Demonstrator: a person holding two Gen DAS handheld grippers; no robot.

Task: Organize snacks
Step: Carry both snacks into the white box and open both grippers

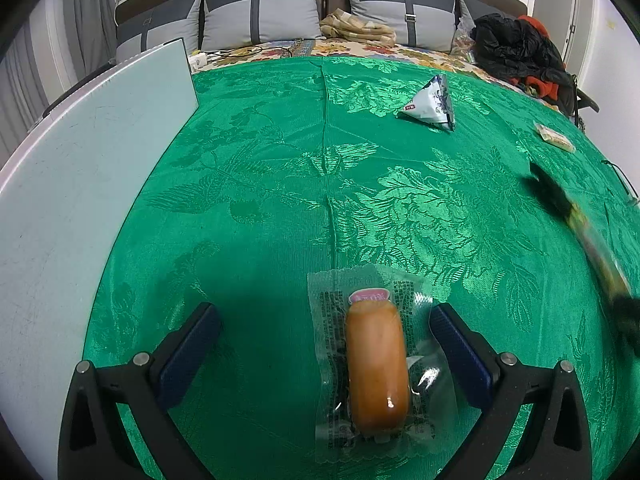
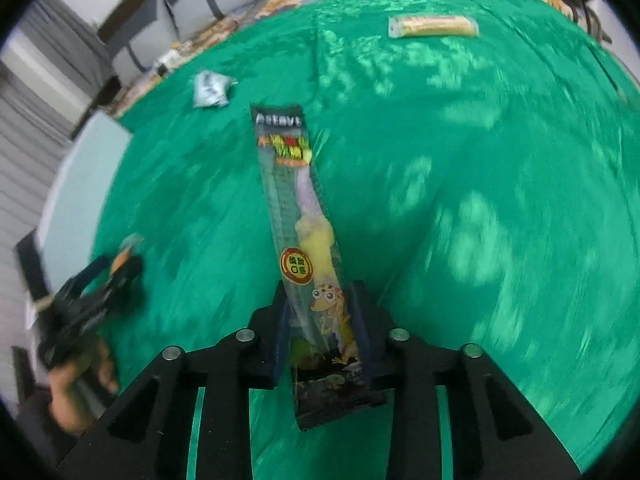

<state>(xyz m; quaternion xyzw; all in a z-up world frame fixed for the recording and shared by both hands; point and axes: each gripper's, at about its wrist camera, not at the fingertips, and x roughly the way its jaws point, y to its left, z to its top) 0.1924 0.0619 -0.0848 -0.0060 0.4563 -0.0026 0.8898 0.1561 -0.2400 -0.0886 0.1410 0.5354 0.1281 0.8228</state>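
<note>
Here, the right gripper is clamped on the lower part of a long, narrow gummy candy packet, which sticks out forward and upward from between the 2 fingers, clear of the green tablecloth. The right wrist view is blurred, so the packet appears to be in transit.

The left gripper has its fingers spread wide apart, low over the cloth, with a sausage in a clear wrapper lying flat between them, closer to the right finger. I cannot tell whether that finger touches the wrapper's edge.

Farther out on the cloth lie a triangular white and blue packet and, near the far right edge, a pale wrapped bar. A pale grey-green board lies at the left side of the cloth. Behind is a bed with grey cushions.

Judging from this, 2 pick-ups are in hand: the candy is lifted and being carried, and the sausage is about to be gripped. Next, the left fingers likely need centring on the sausage before closing; the slippery wrapper could slide.
</note>
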